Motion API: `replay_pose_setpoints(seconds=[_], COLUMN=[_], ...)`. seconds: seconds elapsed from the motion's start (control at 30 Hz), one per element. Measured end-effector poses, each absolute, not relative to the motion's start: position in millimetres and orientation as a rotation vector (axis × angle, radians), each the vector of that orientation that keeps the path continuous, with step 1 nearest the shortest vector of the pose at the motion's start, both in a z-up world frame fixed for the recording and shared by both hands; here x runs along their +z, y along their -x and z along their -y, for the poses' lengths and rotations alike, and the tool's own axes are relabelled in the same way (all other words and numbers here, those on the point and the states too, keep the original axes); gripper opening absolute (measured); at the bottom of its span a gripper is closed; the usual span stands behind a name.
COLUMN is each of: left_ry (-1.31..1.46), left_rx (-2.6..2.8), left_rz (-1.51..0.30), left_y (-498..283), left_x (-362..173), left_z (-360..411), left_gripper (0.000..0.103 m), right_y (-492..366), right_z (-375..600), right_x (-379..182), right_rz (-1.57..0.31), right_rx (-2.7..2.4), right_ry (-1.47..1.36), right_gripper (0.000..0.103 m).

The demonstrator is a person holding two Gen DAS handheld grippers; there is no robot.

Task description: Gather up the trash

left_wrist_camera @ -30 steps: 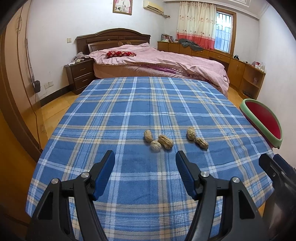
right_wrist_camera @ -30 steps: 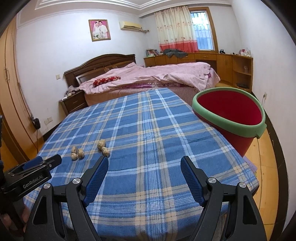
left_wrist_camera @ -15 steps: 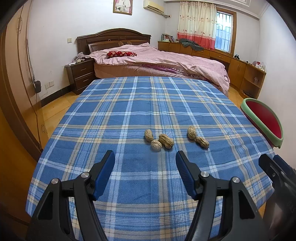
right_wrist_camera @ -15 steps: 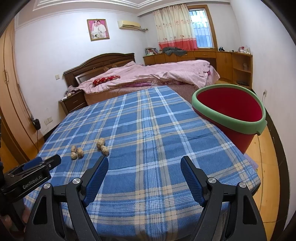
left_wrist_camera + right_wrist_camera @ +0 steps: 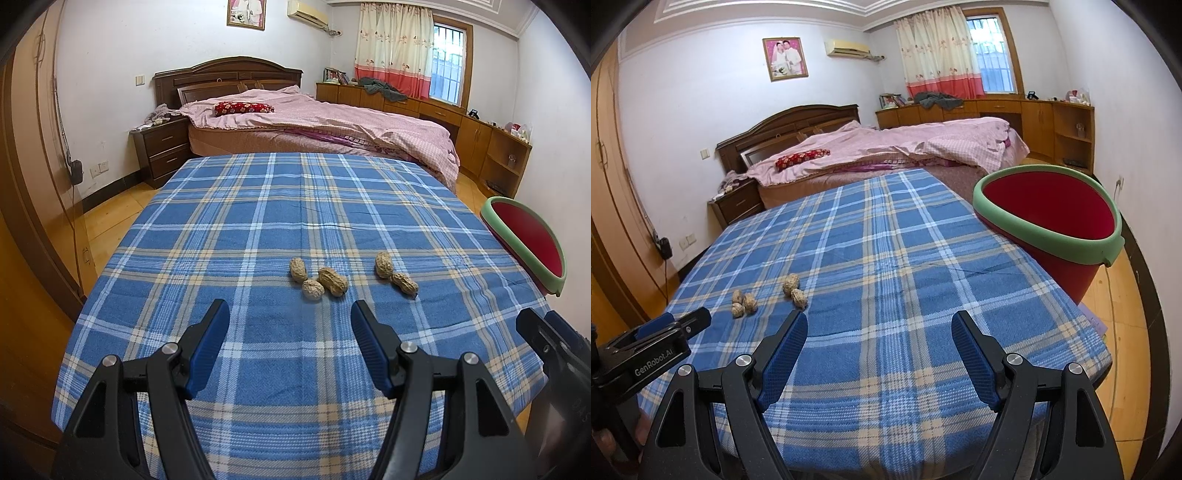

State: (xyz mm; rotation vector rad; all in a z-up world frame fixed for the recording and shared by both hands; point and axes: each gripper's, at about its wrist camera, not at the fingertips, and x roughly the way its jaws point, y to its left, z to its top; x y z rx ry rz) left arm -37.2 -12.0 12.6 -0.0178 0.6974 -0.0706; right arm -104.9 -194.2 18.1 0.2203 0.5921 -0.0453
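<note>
Nothing had shifted over the last second: both tools hung where they were, so no collecting had begun. The left tool [image 5: 290, 325] was spread and empty just short of the five peanuts [image 5: 332, 280] on the plaid bench [image 5: 258, 206]; the right tool [image 5: 879, 338] gaped empty too. The red bucket [image 5: 1049, 206] at the bench's right edge looked empty inside.

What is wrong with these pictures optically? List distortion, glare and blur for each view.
Left wrist view: heavy fisheye bowing of the plaid tablecloth and walls, dark vignette in the corners, peanuts sharp, window bright but not blown out. Right wrist view: same bowing and vignette, red bin stretched toward the edge, soft even daylight, no motion blur.
</note>
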Motion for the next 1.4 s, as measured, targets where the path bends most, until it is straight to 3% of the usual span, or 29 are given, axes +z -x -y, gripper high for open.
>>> replay_pose_setpoints(seconds=[1.4], left_ry=[0.021], left_rx=[-0.065], left_rz=[-0.689], left_y=[39.3], left_x=[14.6], left_z=[11.0], left_gripper=[0.068], right_y=[105.4], right_z=[193.8], right_x=[17.9], right_rz=[-0.592], right_rx=[-0.045], right_ry=[-0.22], right_gripper=[0.081])
